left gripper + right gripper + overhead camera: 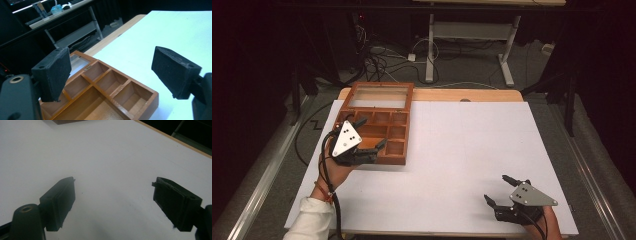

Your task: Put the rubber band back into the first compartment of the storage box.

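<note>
A wooden compartment box [392,145] with its glass lid [378,98] laid open sits at the table's far left. My left gripper [371,134] hovers over the box's near left part, open, nothing between its jaws. In the left gripper view the box [147,100] lies below the spread pads [53,72], and its compartments look empty. My right gripper [498,189] rests low near the front right edge of the white table top [462,150], open and empty. In the right gripper view its pads [61,200] stand wide apart over bare white surface.
A wooden strip of table [472,94] shows behind the white sheet. Beyond it the floor holds cables [377,60] and the white legs of another desk [430,45]. A metal rail [257,185] runs along the left side.
</note>
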Demonstrator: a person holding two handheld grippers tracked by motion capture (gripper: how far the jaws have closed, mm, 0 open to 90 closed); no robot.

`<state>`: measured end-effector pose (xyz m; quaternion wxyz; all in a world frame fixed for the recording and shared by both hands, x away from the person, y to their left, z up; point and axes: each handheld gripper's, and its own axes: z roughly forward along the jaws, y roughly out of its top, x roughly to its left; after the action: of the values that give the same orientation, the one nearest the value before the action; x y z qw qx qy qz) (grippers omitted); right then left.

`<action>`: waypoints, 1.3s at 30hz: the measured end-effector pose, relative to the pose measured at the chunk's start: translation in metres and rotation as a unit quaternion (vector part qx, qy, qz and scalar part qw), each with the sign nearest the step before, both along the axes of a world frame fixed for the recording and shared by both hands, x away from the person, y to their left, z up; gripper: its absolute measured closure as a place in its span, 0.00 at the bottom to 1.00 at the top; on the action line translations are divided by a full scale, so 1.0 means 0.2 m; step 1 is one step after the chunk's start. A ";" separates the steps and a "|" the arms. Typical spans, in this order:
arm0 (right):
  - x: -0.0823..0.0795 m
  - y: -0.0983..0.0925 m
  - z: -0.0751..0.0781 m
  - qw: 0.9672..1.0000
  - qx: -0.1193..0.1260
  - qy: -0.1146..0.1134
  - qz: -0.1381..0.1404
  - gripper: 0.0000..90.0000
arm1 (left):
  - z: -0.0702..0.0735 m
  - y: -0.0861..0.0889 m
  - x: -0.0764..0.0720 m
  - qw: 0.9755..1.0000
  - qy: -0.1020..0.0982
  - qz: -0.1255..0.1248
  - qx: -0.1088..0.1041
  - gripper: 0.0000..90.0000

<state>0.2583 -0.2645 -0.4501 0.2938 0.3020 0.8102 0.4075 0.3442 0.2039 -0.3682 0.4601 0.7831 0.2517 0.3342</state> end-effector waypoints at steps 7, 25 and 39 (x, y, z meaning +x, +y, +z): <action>0.00 0.00 0.00 1.000 0.002 -0.002 0.000 0.21 | 0.00 -0.04 -0.03 1.000 -0.004 -0.012 0.006 0.17; -0.01 0.01 0.01 1.000 0.003 -0.005 0.006 0.21 | -0.02 -0.12 -0.13 0.999 -0.012 -0.039 0.023 0.18; -0.02 0.02 0.03 1.000 0.005 -0.013 0.007 0.21 | -0.09 -0.17 -0.23 0.998 -0.011 -0.063 0.027 0.17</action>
<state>0.2540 -0.2599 -0.4435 0.3004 0.2924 0.8063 0.4173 0.2986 0.1694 -0.3853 0.4612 0.8060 0.1880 0.3199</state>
